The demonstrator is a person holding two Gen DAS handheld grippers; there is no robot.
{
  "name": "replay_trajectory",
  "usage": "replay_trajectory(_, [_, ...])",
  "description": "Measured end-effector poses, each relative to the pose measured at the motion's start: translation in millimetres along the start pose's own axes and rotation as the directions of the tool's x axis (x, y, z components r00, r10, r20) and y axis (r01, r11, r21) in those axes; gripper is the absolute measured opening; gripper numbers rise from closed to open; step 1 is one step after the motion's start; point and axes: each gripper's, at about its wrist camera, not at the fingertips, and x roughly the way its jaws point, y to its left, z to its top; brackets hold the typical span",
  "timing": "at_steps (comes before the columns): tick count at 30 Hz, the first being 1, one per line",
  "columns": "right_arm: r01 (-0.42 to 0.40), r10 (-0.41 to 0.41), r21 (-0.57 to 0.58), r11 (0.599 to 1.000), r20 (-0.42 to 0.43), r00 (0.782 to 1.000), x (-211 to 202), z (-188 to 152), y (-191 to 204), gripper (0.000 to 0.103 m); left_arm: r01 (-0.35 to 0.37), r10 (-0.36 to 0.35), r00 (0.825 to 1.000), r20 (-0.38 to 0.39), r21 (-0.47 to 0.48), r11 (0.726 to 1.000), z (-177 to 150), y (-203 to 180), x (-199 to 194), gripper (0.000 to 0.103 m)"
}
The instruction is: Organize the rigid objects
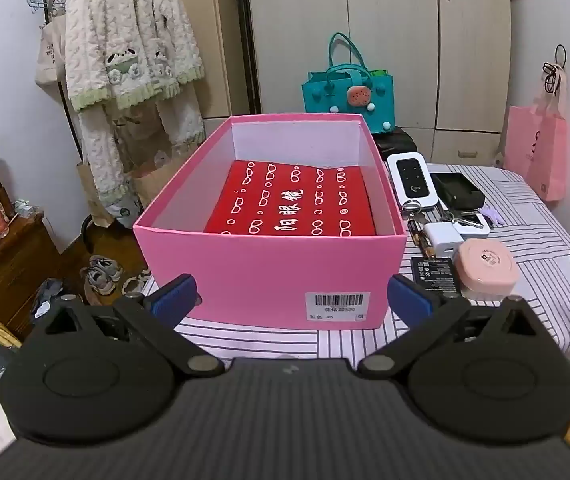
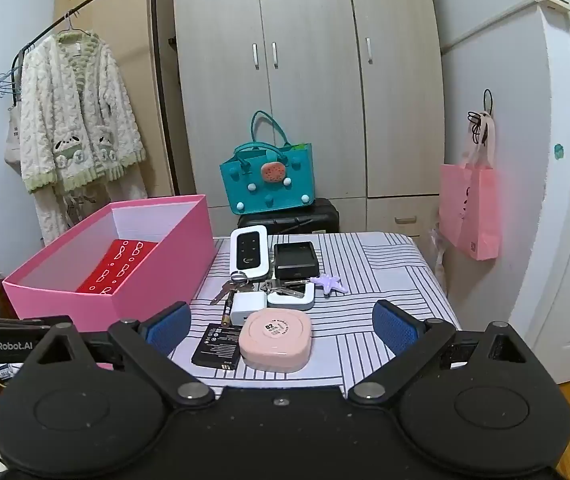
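An open pink box (image 1: 269, 272) stands on the striped table (image 2: 381, 264), with a flat red box (image 1: 293, 204) lying inside; both also show in the right wrist view, the pink box (image 2: 157, 264) at left. Beside it lie a pink round case (image 2: 276, 340), a black battery (image 2: 217, 346), a white charger (image 2: 247, 307), keys (image 2: 233, 286), a white router (image 2: 250, 254), a black cradle (image 2: 296, 260) and a purple star (image 2: 328, 283). My left gripper (image 1: 291, 300) is open, empty, facing the box's near wall. My right gripper (image 2: 281, 330) is open, empty, just before the pink case.
A teal bag (image 2: 269, 178) on a black case stands behind the table. A pink paper bag (image 2: 471, 210) hangs at the right. A clothes rack with a fluffy robe (image 2: 77, 116) stands at the left. A wooden cabinet (image 1: 9, 264) is left of the table.
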Motion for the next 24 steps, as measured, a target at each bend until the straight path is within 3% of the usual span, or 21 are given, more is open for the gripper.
replay_trajectory(24, [0.033,-0.033,0.012,0.999,0.014,0.999,-7.9,-11.3,-15.2,0.099,0.096,-0.093,0.994,-0.056,0.042,0.995,-11.5,-26.7,2.3,0.101])
